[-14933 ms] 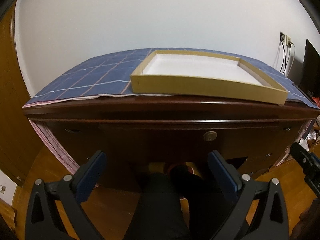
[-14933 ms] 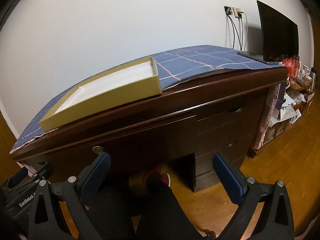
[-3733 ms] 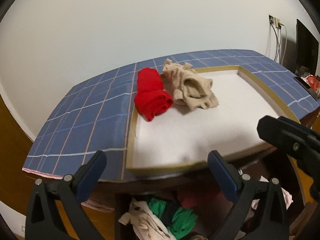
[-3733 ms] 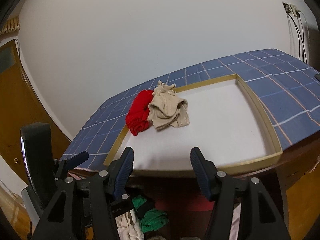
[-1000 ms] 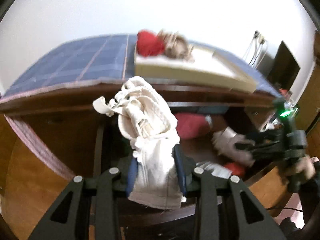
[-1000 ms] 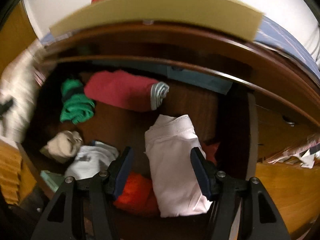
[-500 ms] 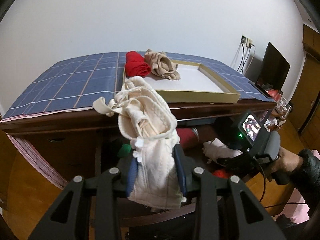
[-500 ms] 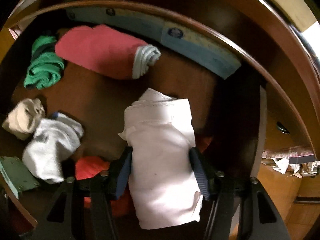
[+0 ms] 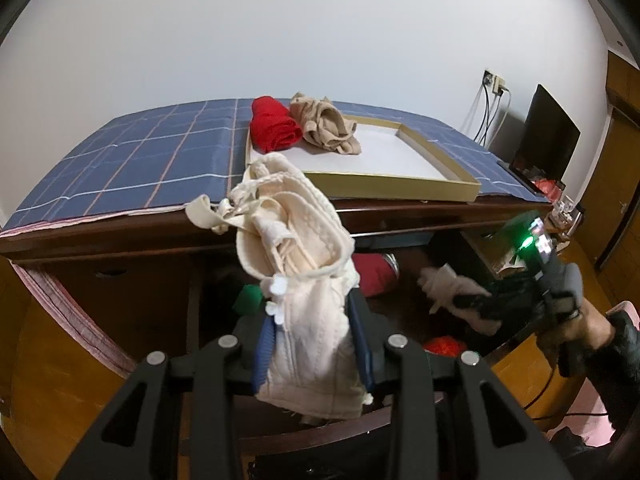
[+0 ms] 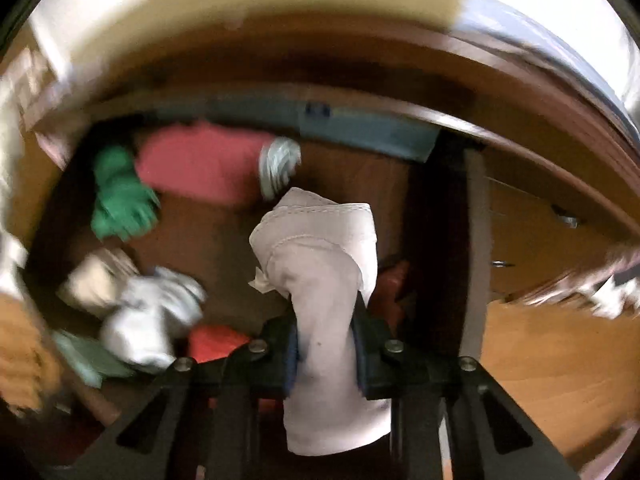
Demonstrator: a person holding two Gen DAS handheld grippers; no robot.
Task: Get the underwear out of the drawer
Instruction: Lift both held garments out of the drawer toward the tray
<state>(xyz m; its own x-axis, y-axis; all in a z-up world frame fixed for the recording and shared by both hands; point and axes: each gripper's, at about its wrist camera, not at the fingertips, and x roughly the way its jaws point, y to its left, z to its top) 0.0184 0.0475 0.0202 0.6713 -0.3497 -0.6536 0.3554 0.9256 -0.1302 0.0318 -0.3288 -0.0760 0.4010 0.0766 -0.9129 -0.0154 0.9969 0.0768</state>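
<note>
My left gripper [image 9: 314, 340] clamps a cream garment [image 9: 296, 276] standing upright before the desk [image 9: 100, 240], while my right gripper [image 10: 326, 354], jaws just closing, pinches a white garment [image 10: 324, 304] lengthwise above the drawer [image 10: 224, 240].

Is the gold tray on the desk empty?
No, the tray holds a red roll and a tan bundle at its far left corner.

1. Two garments in the tray [image 9: 440, 189]: one red roll [image 9: 274, 129], one beige bundle [image 9: 326, 128].
2. Two garments held: one cream bra [image 9: 296, 280], one white folded piece [image 10: 328, 320].
3. One monitor [image 9: 548, 136].
</note>
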